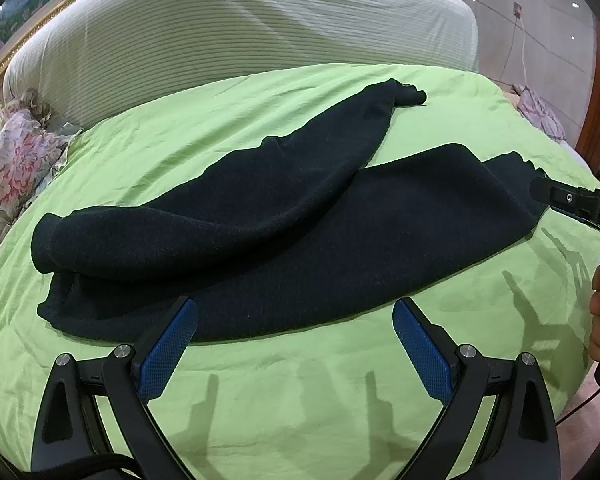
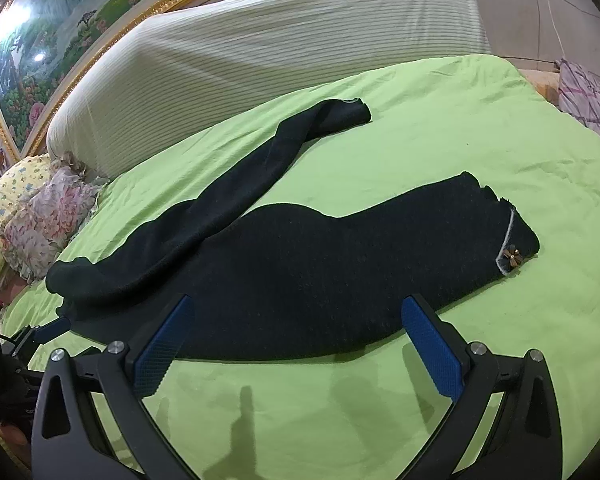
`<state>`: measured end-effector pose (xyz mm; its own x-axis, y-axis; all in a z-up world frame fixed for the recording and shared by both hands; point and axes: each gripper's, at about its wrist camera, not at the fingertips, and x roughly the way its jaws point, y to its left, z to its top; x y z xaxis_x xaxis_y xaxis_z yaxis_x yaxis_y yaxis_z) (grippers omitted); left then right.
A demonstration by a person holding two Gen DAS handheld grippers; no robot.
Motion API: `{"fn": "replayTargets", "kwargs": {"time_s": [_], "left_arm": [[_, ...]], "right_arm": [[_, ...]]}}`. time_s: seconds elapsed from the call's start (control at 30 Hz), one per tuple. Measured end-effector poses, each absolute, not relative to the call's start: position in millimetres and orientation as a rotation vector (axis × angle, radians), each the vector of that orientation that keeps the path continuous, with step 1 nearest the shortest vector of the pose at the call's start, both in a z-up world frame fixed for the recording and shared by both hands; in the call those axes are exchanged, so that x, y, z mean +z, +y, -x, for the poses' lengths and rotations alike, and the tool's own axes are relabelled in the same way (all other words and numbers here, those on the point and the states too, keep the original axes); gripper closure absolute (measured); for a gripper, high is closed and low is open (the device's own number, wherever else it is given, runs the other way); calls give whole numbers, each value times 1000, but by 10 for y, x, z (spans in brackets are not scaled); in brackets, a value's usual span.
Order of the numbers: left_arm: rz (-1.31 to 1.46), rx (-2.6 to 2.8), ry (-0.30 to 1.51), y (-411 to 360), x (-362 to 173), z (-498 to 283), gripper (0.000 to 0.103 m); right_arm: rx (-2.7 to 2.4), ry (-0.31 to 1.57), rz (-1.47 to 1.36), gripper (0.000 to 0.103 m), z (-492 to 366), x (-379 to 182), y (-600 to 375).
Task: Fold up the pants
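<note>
The dark pants [image 2: 300,280] lie across the green bedsheet [image 2: 440,152], legs splayed apart, the far leg reaching toward the striped headboard [image 2: 280,40]. Left gripper [image 1: 296,344] and right gripper [image 2: 300,344] hover at the pants' near edge, jaws wide, holding nothing. Risk: pinching one layer only would leave the legs misaligned and the fold crooked.

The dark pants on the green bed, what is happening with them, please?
A person holds a two-finger gripper in each hand to fold the dark pants, which lie spread on the green bed sheet. One leg angles away toward the striped headboard. The left gripper and the right gripper are both open at the near edge, holding nothing. No fold is made yet.
</note>
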<state>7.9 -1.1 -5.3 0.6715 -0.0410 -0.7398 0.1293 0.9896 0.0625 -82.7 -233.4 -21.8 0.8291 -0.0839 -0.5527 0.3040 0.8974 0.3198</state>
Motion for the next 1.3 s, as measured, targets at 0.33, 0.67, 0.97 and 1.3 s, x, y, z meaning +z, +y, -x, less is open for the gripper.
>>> {"fn": "replayTargets", "kwargs": {"time_s": [0.33,0.67,0.97,1.3], "left_arm": [[-107,-96,831,-11,-57,-81,5],[-93,-101,840,12,-67,-105,5],[-86,-102,844,12,-83,-112,5],[-80,-110,853,5,-98,-129,5]], "right_arm": [[-212,567,-410,0,810,-212,-2332],[-208,573,-408,0,793,-241,-2318],[-208,576,-403,0,782,-235,-2297],[-205,578,-402,0,765,-211,-2285]]}}
